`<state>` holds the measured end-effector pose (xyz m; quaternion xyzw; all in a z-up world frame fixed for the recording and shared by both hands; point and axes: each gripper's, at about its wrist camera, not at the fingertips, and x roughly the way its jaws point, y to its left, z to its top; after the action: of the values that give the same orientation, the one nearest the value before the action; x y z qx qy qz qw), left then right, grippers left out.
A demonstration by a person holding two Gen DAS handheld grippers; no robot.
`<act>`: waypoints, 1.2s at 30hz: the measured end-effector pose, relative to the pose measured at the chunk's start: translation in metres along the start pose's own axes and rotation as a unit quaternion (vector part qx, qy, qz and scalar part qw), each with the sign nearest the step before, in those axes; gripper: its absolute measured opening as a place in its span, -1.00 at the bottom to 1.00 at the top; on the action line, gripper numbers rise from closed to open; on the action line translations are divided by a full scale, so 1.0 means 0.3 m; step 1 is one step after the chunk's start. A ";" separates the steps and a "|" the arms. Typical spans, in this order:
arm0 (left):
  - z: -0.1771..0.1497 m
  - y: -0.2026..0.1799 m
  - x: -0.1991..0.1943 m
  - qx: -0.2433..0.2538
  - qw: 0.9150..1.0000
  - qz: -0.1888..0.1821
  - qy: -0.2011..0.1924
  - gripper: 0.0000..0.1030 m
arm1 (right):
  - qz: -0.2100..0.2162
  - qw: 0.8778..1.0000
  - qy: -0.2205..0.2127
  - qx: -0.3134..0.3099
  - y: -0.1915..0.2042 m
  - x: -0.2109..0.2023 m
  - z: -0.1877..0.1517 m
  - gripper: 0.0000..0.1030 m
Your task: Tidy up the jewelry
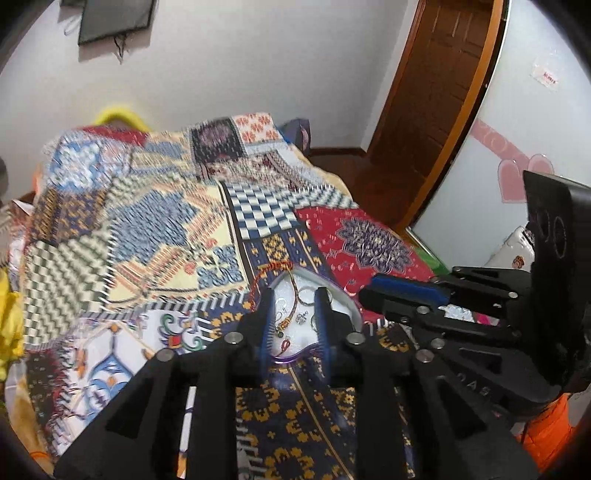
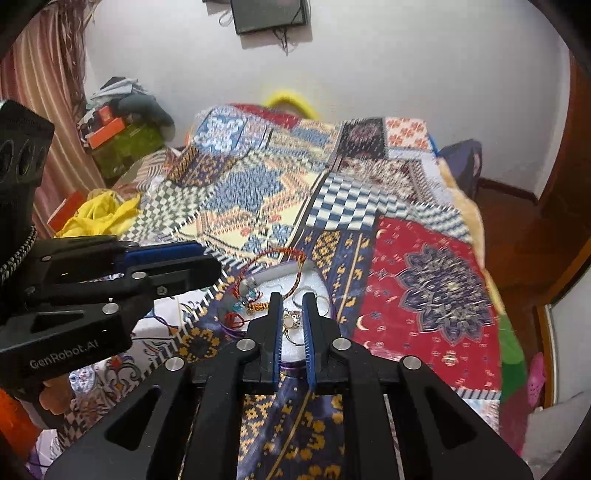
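Observation:
A small white, purple-rimmed jewelry tray [image 1: 341,295] [image 2: 314,275] lies on the patchwork bed cover. It holds rings [image 1: 306,295] [image 2: 297,295], a red-and-gold cord bracelet [image 1: 290,310] [image 2: 258,305], small pendants and earrings. A red beaded bracelet [image 1: 273,268] [image 2: 273,254] hangs over its far rim. My left gripper [image 1: 294,299] hovers over the tray, jaws a little apart, holding nothing. My right gripper [image 2: 292,300] hovers over the same tray from the right, jaws narrowly apart and empty. Each gripper also shows in the other's view, the right one [image 1: 406,290] and the left one [image 2: 166,258].
The patchwork cover [image 1: 147,229] [image 2: 424,280] spans the bed. Yellow cloth [image 2: 99,214] and piled clutter [image 2: 125,129] lie at the left. A brown wooden door [image 1: 424,110] stands at the right. A dark screen [image 2: 271,14] hangs on the white wall.

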<state>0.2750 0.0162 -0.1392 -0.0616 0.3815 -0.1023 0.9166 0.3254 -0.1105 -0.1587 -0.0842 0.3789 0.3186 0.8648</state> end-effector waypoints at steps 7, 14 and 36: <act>0.012 -0.077 -0.259 0.021 0.996 0.031 -0.083 -0.29 | -0.031 0.995 -0.092 -0.007 0.061 -0.259 0.017 -0.33; -0.027 -0.181 -0.577 0.049 0.977 0.064 -0.196 -0.11 | -0.043 0.977 -0.209 -0.010 0.153 -0.581 0.002 -0.33; -0.206 -0.293 -0.911 0.046 0.941 0.092 -0.324 0.96 | -0.115 0.924 -0.364 -0.008 0.341 -0.839 -0.132 0.84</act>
<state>0.0305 -0.0072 0.0218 -0.0140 0.0630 -0.0095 0.9979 0.1103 -0.1683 0.0020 -0.0122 0.0227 0.2290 0.9731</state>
